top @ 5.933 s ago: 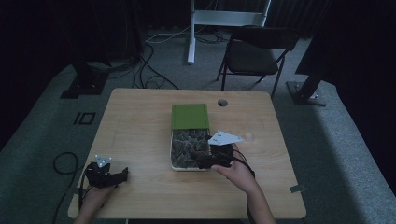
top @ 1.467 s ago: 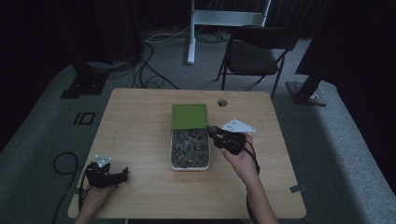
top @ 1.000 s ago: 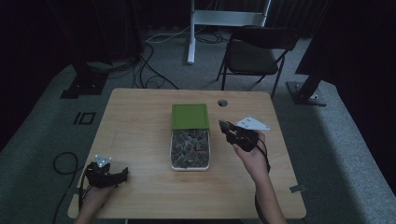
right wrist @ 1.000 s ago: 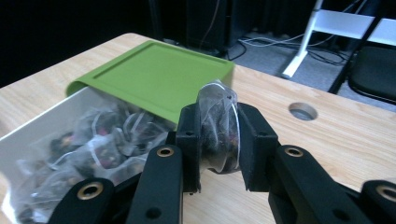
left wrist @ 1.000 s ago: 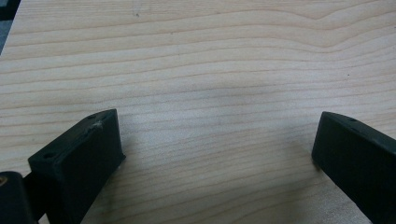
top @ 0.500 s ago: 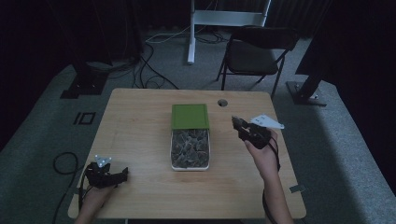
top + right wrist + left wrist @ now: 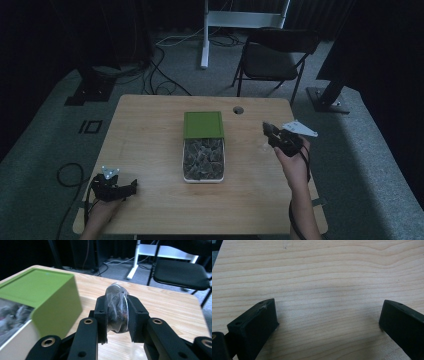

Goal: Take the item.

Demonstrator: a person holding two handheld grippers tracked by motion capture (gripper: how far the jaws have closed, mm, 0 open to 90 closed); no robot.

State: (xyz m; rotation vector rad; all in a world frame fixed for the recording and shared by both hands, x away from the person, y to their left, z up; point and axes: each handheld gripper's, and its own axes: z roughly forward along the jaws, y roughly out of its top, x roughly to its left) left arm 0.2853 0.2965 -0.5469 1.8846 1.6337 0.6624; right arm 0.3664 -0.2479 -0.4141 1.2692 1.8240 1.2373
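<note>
A white box (image 7: 221, 162) full of several small clear packets (image 7: 201, 156) lies mid-table, its green lid (image 7: 202, 124) slid half back. My right gripper (image 7: 268, 131) hovers over the table to the right of the box, shut on one clear packet (image 7: 117, 310) with dark contents, pinched between its two pads. The green lid (image 7: 37, 297) shows at the left in the right gripper view. My left gripper (image 7: 131, 186) rests on the table near the front left corner, jaws wide open over bare wood (image 7: 324, 290), nothing between them.
The wooden table (image 7: 150, 135) has a round cable hole (image 7: 238, 109) at its far edge. Behind the table stand a black folding chair (image 7: 275, 55) and a white stand (image 7: 220, 25). Cables lie on the grey carpet at the left.
My right gripper has carried the packet away from above the box to the right, over bare table. The left gripper has stayed put.
</note>
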